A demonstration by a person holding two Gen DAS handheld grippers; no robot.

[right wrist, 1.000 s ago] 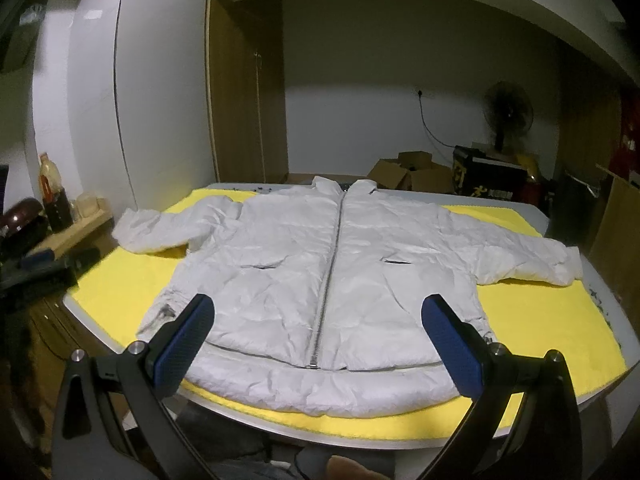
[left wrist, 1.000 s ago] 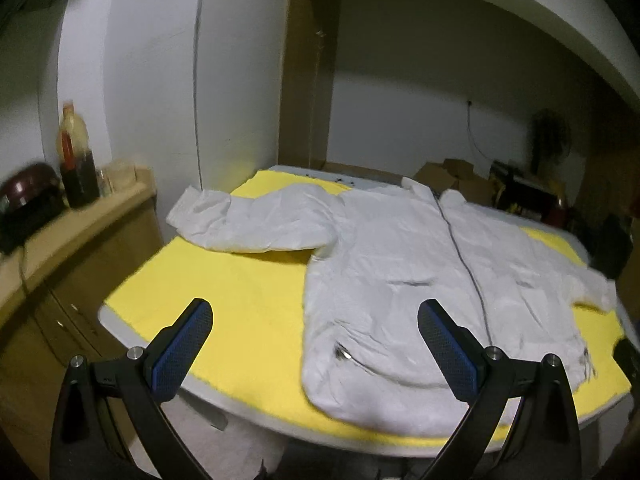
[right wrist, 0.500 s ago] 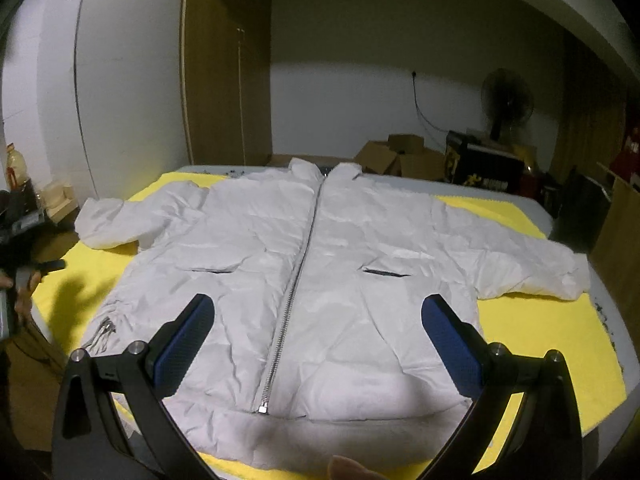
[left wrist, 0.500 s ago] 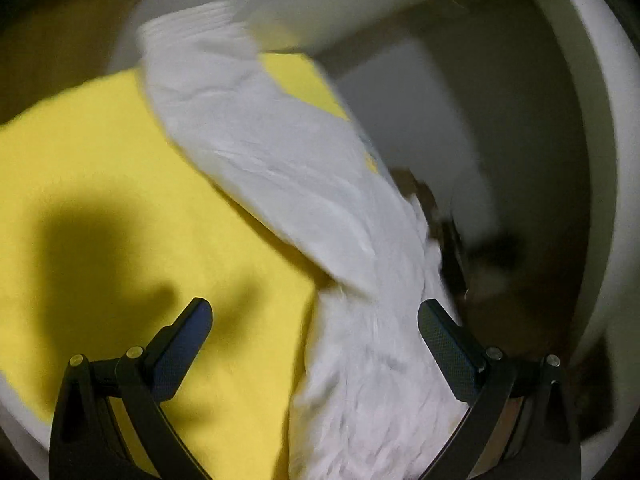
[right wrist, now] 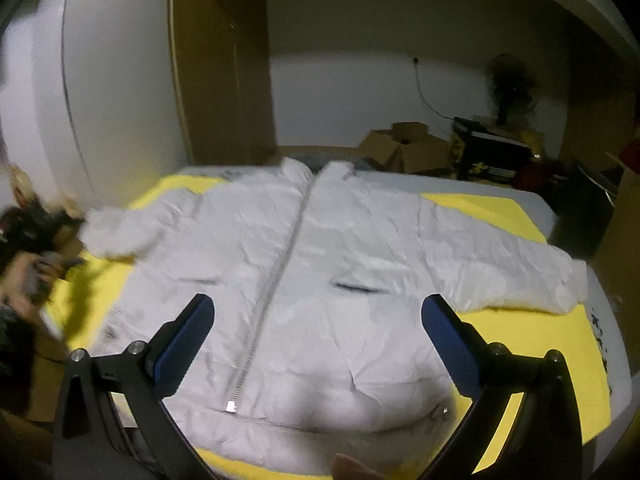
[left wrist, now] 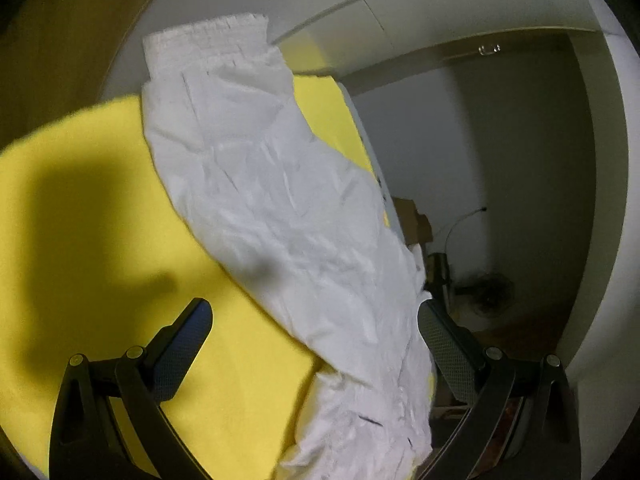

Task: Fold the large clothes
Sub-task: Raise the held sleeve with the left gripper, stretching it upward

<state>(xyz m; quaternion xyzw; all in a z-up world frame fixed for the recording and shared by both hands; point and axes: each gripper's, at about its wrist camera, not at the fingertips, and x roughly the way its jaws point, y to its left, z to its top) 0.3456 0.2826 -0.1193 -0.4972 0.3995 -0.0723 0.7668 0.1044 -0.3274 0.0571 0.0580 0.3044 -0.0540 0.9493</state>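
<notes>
A white zip-up jacket (right wrist: 320, 272) lies flat, front up, on a yellow-covered table (right wrist: 532, 336), both sleeves spread out. My right gripper (right wrist: 318, 320) is open and empty, hovering over the jacket's lower front near the zipper (right wrist: 276, 292). In the left wrist view the camera is tilted and looks along the jacket's left sleeve (left wrist: 280, 208), cuff (left wrist: 208, 36) at the top. My left gripper (left wrist: 316, 332) is open and empty just above the sleeve near the shoulder end, not touching it.
Cardboard boxes (right wrist: 404, 144) and a black crate (right wrist: 496, 152) stand behind the table, a fan (right wrist: 512, 88) by the back wall. A wooden door (right wrist: 224, 64) stands at back left. The person's arm (right wrist: 24, 276) shows at the left edge.
My left gripper swung from the table's front left corner to over the left sleeve and tilted. My right gripper moved forward and lower over the jacket's front. Both stayed open.
</notes>
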